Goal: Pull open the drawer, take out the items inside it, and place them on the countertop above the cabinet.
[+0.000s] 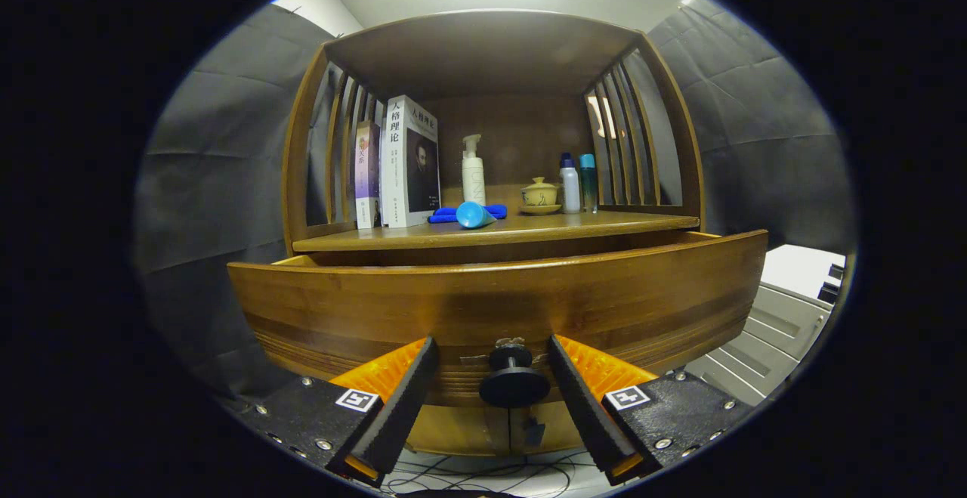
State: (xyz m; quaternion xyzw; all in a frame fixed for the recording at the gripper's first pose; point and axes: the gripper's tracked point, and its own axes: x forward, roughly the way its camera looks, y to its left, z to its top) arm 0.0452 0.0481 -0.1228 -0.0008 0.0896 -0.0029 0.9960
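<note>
The wooden drawer (498,298) stands pulled partway out of the cabinet, its curved front facing me. Its dark round knob (514,383) sits between my two fingers, which stand apart on either side without touching it. My gripper (492,347) is open. The drawer's inside is hidden behind its front panel. Above it lies the countertop (604,224), with a blue tube (474,215) lying on a blue cloth (446,214) near its front edge.
On the countertop stand two books (406,162) at the left, a white pump bottle (473,171), a lidded tea bowl (540,194) and two small bottles (578,182). Slatted side walls enclose the shelf. Cables lie on the floor below.
</note>
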